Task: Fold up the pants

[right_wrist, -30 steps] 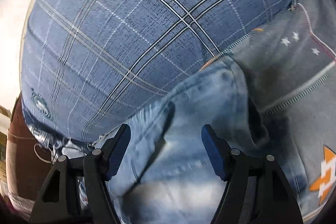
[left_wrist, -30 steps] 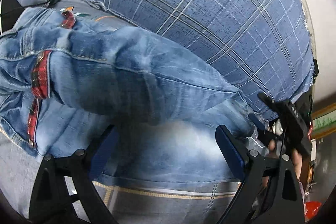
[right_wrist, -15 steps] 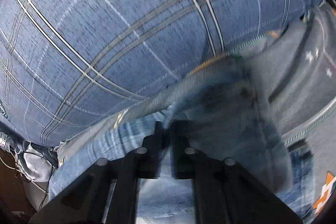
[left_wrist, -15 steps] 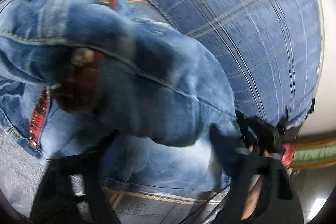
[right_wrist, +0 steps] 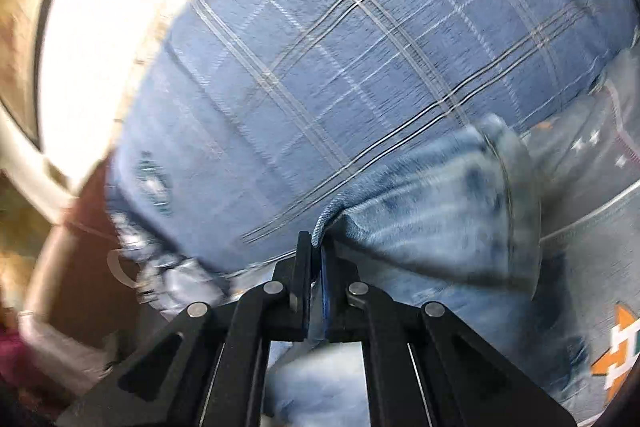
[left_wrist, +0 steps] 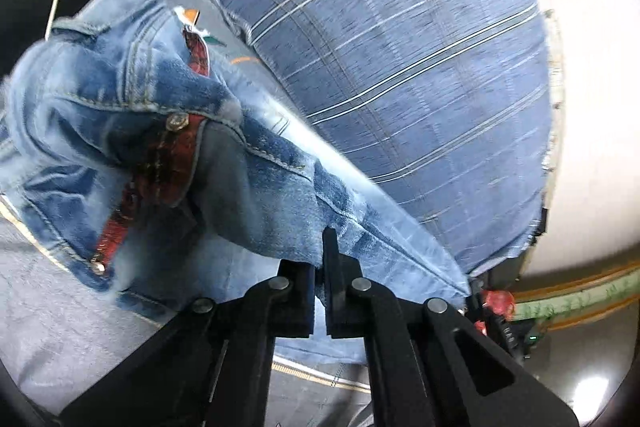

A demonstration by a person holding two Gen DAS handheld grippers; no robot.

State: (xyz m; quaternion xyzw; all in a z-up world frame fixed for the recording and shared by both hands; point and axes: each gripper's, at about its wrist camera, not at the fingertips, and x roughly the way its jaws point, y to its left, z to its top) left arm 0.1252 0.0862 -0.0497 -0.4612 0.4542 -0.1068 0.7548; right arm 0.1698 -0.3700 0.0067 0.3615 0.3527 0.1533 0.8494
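The pants are faded blue jeans [left_wrist: 168,131] with red plaid lining at the waist. They hang bunched and lifted over a blue plaid cloth [left_wrist: 400,67]. My left gripper [left_wrist: 320,259] is shut on a folded edge of the jeans, which stretch taut from it to the lower right. My right gripper [right_wrist: 316,247] is shut on a light denim fold of the jeans [right_wrist: 440,211], with a cuffed leg end up to the right. The fabric below both grippers is hidden by the fingers.
A grey garment with orange and white print [right_wrist: 612,343] lies at the right under the jeans. The plaid cloth [right_wrist: 360,67] covers a white round table edge [left_wrist: 592,107]. Grey striped fabric [left_wrist: 52,327] lies at lower left. The floor shows beyond the edge [right_wrist: 24,27].
Both grippers have closed from wide open onto folds of the jeans and lifted them. The jeans now hang bunched and stretched between the grippers, and both views have swung upward.
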